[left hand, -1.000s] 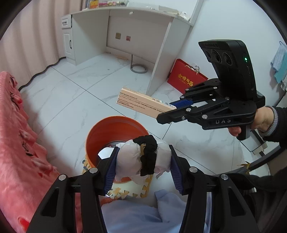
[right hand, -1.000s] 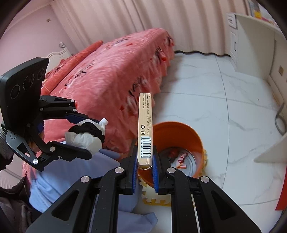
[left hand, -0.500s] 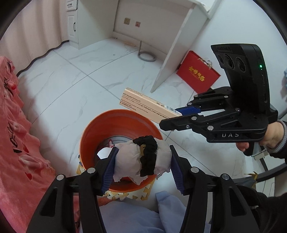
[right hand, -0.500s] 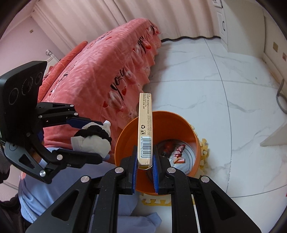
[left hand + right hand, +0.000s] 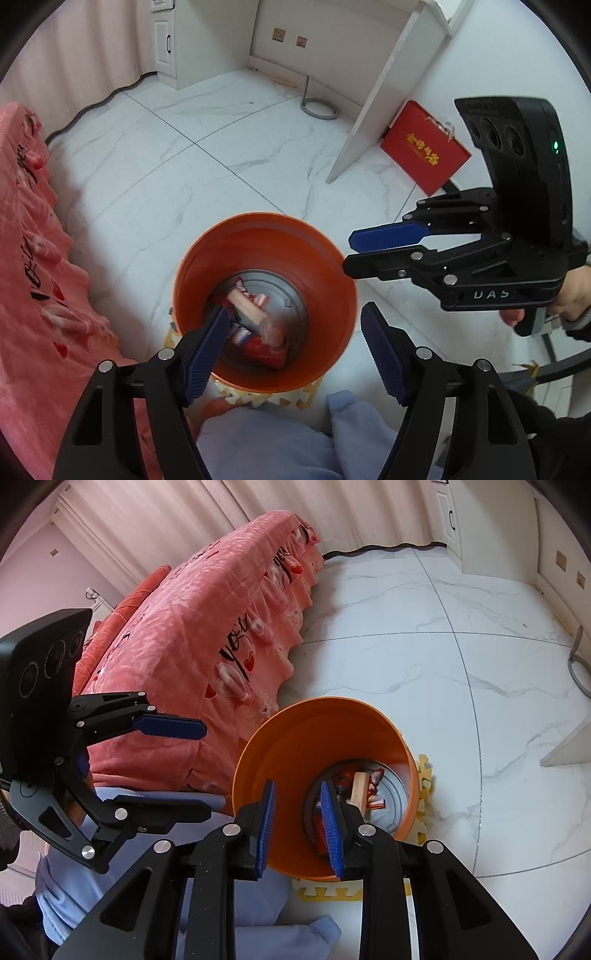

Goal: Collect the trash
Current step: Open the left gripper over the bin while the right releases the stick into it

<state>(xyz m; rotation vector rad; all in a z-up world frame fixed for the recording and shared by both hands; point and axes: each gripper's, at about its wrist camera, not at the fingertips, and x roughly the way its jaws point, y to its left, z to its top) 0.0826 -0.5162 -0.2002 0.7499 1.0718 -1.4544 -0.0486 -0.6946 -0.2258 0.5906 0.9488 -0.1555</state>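
I hold my left gripper (image 5: pixel 291 339) and right gripper (image 5: pixel 297 827) right over the orange bin (image 5: pixel 266 236) on the floor beside the bed (image 5: pixel 207 646), both opening with nothing between them, so the trash (image 5: pixel 255 321) lies inside the bin.

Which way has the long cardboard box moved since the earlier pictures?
Yes: out of the right tongs, whose jaws are opening, down into the orange bin.

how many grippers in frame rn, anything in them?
2. Left gripper above the orange bin, right gripper over its near rim. Both jaws are opening, nothing between them.
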